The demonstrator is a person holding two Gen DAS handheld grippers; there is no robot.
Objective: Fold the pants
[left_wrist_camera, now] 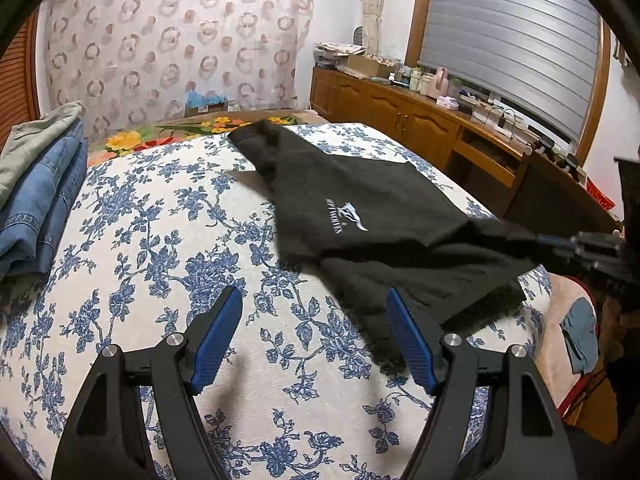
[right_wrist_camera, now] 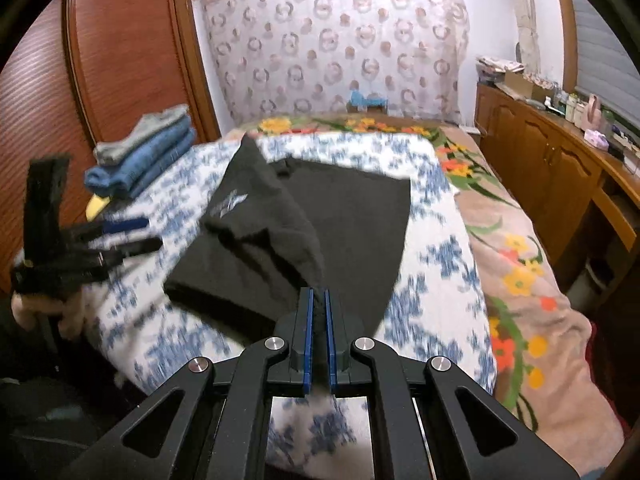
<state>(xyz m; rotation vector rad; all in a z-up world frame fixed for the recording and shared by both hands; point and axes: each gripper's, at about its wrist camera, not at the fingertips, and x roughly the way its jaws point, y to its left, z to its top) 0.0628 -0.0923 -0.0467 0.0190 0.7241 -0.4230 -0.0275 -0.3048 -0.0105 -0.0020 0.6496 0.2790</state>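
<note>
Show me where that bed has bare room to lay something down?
Free: the blue-flowered white sheet between the black logo pants and the folded denim stack, where the left gripper hovers open. Crowded: the wooden sideboard.

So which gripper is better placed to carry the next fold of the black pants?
Right. The right gripper is already shut on an edge of the black pants, lifting it. The left gripper is open over the bedspread, holding nothing.

folded jeans [left_wrist_camera: 40, 196] on floral bedcover [left_wrist_camera: 160, 240]; cluttered wooden sideboard [left_wrist_camera: 420, 116] beside bed.
</note>
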